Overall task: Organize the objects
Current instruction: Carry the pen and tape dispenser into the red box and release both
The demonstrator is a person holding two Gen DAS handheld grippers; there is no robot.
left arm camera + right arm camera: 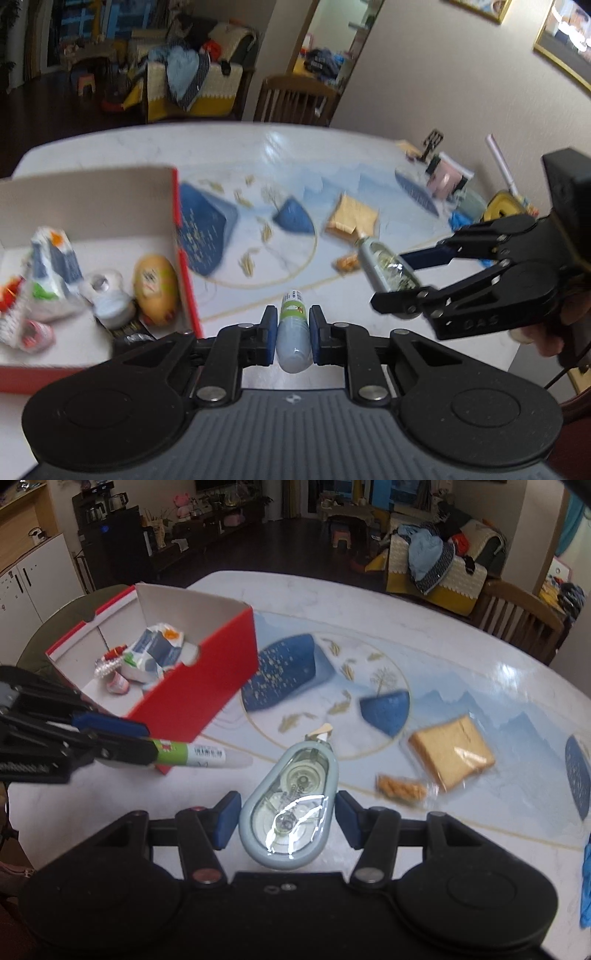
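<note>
My left gripper [293, 328] is shut on a small white and green tube [293, 332] and holds it above the table, just right of the red box [186, 266]. In the right wrist view the tube [207, 755] sticks out of the left gripper [122, 742] in front of the box [207, 686]. My right gripper [288, 819] is shut on a grey-blue correction tape dispenser [290, 812], held above the table; it also shows in the left wrist view [388, 267]. The box holds a crumpled carton [155, 653], a small bottle [109, 299] and a yellow egg-shaped toy [155, 288].
A wrapped slice of toast [452, 753] and a small snack packet [400, 788] lie on the patterned table [480, 657]. Clutter stands along the wall at the table's far right [461, 188]. A wooden chair [517, 616] stands behind the table.
</note>
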